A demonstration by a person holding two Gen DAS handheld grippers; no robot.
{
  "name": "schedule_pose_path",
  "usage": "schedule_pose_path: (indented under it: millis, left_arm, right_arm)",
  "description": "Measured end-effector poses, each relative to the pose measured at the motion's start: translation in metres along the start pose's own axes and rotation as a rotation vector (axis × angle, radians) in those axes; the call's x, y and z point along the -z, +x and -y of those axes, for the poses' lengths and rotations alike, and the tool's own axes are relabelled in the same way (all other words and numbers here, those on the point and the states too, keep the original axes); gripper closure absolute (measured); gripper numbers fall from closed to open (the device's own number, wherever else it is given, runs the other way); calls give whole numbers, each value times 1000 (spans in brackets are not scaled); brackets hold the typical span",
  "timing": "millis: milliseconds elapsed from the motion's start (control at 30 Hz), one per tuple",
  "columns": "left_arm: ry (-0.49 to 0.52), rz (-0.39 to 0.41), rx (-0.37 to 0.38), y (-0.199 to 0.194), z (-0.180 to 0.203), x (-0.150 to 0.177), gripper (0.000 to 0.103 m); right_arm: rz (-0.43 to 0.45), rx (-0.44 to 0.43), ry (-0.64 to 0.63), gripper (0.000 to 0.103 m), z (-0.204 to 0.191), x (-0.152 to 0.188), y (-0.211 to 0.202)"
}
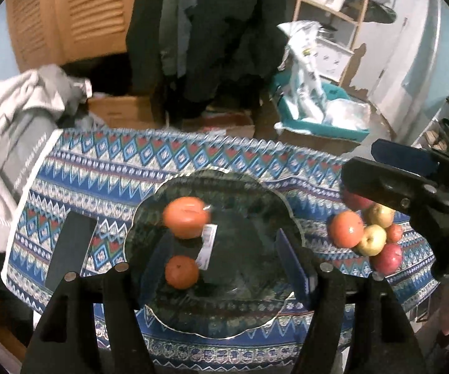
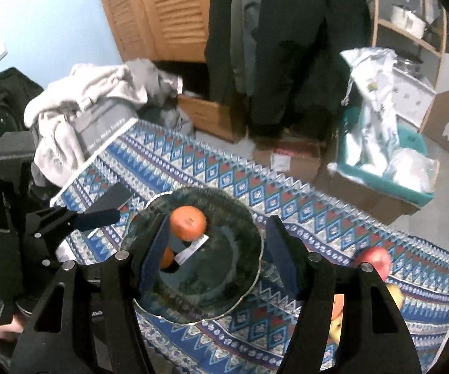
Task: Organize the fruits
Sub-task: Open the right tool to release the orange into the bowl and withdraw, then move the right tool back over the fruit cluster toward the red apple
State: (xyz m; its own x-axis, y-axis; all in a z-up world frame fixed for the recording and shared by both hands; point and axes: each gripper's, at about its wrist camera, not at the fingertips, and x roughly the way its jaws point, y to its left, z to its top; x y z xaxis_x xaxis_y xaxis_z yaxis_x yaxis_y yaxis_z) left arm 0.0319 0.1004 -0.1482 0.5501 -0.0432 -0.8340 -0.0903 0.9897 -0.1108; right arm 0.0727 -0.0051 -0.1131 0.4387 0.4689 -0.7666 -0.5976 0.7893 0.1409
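A dark glass plate lies on the patterned tablecloth. It holds two oranges with a white label beside them. My left gripper hovers open above the plate, its pads clear of both oranges. My right gripper is also open and holds nothing. In the right wrist view its left finger half hides the near orange; the far orange shows whole. To the right of the plate lies a pile with another orange, yellow apples and red apples.
The blue patterned tablecloth covers the table. A heap of grey and white clothes lies at its left end. Beyond the far edge are cardboard boxes, a teal bin with bags, hanging dark coats and a wooden shelf.
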Motion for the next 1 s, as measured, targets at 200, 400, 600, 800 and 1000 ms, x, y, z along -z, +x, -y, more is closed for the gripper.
schedule_pose_path:
  millis: [200,400,600,800,1000]
  left_arm:
    - [28,56,26,-21,18,-10,28]
    - [75,107,39,-39,40,-15,28]
    - [108,142,73,-55,60,-21,27]
    - [128,171,107,-66,80,-27,27]
    - [154,203,130,-75,101,-31,23]
  right_arm:
    - [67,25,5,37,13,0,-35]
    - [115,51,53,37,39,6,-68]
    - [157,80,126,37,70,12,-96]
    - [179,123,176,37,96,24,-118]
    - [193,163,203,37,116,39,-135]
